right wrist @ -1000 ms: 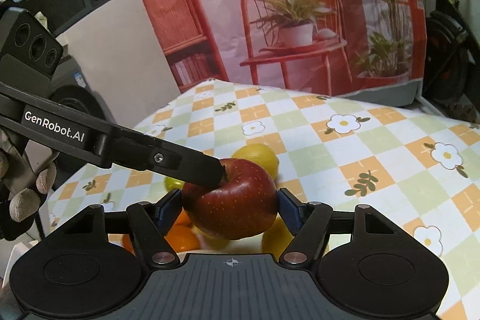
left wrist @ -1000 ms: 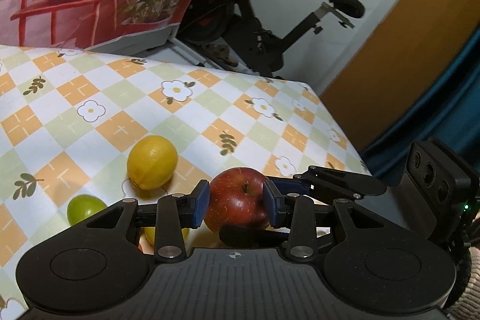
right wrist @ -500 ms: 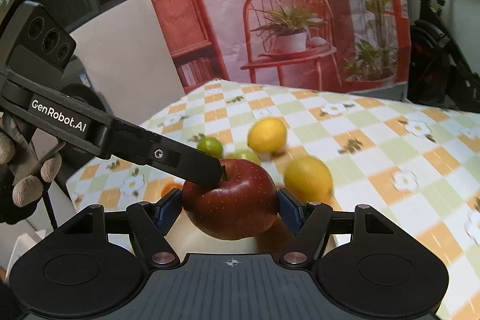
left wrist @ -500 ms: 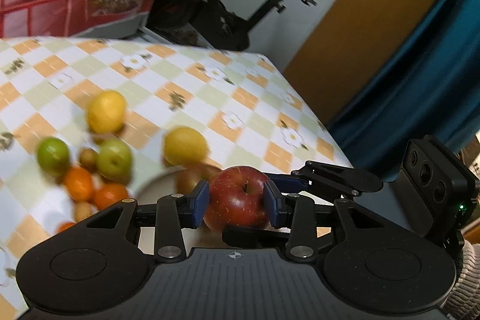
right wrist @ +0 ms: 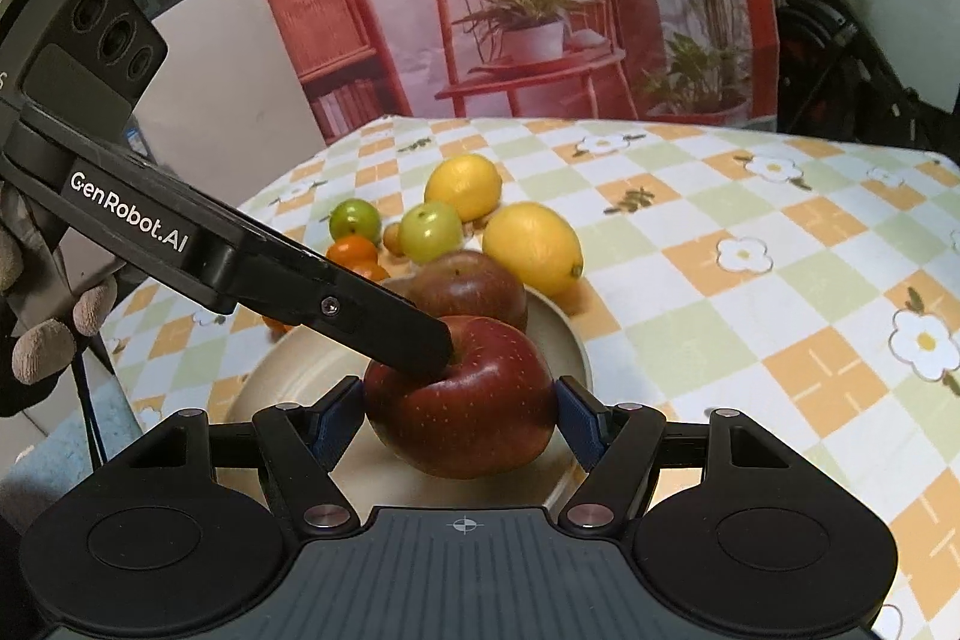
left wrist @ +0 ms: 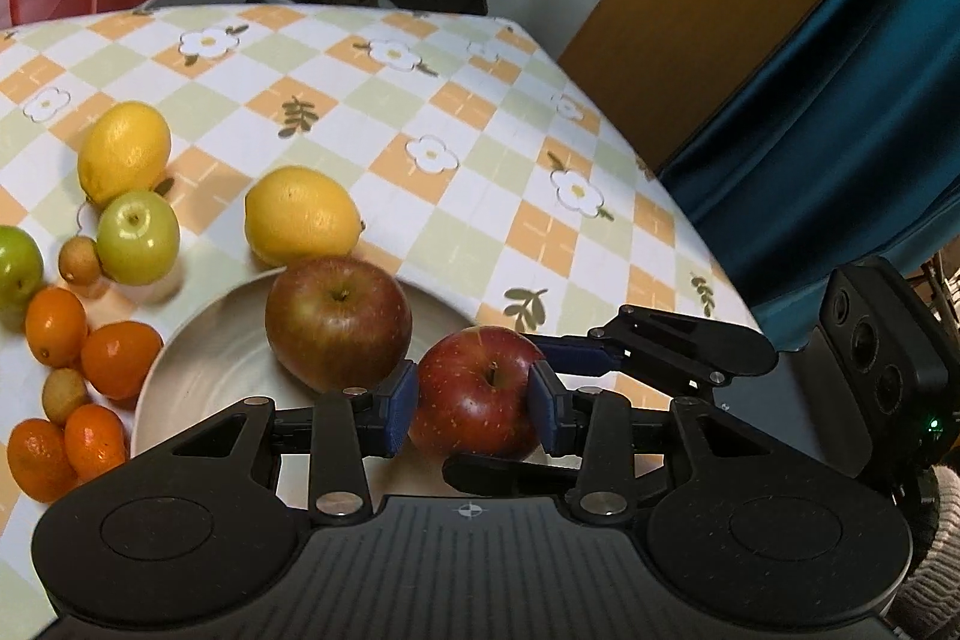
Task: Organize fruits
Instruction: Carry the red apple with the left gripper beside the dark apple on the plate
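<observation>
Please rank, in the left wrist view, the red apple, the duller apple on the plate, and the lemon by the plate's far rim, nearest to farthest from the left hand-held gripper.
1. Red apple: between the left hand-held gripper pads.
2. Duller apple: on the plate, just left and beyond.
3. Lemon: on the tablecloth beyond the plate's far rim.

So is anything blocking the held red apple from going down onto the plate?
Partly. A second apple already sits on the plate, at the far side; the near part under the red apple looks bare.

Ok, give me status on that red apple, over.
Both tools, left and right, shut on the red apple. Apple hanging over the plate. Second apple already on the plate, close beside. Nothing else in the way.
</observation>
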Demonstrator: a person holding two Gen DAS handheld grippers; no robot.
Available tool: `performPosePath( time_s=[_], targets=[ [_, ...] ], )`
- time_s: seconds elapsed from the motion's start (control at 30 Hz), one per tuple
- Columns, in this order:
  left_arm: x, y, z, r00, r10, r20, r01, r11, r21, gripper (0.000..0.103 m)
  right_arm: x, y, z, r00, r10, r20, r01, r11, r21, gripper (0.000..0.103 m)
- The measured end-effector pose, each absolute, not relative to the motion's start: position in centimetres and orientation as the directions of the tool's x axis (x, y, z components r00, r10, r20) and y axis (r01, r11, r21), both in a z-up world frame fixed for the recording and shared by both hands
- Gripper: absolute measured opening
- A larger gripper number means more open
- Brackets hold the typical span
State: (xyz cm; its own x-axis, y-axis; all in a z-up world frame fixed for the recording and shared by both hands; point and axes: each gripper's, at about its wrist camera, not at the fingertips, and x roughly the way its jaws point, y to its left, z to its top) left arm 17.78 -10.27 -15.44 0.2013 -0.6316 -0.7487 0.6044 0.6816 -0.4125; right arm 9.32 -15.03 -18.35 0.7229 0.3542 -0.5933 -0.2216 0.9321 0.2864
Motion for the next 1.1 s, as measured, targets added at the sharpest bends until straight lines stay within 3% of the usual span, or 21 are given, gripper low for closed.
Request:
performPosePath(
  time_s=[1.1],
  targets=[
    [17.8,-10.6,-15.9,0.23,-0.589,-0.775,0.613,0.706,-0.354,0.042,10.7,-14.7,-19.1,0.692,0.352,-0.63,-0.278,0.936,0.217,0.066]
  ],
)
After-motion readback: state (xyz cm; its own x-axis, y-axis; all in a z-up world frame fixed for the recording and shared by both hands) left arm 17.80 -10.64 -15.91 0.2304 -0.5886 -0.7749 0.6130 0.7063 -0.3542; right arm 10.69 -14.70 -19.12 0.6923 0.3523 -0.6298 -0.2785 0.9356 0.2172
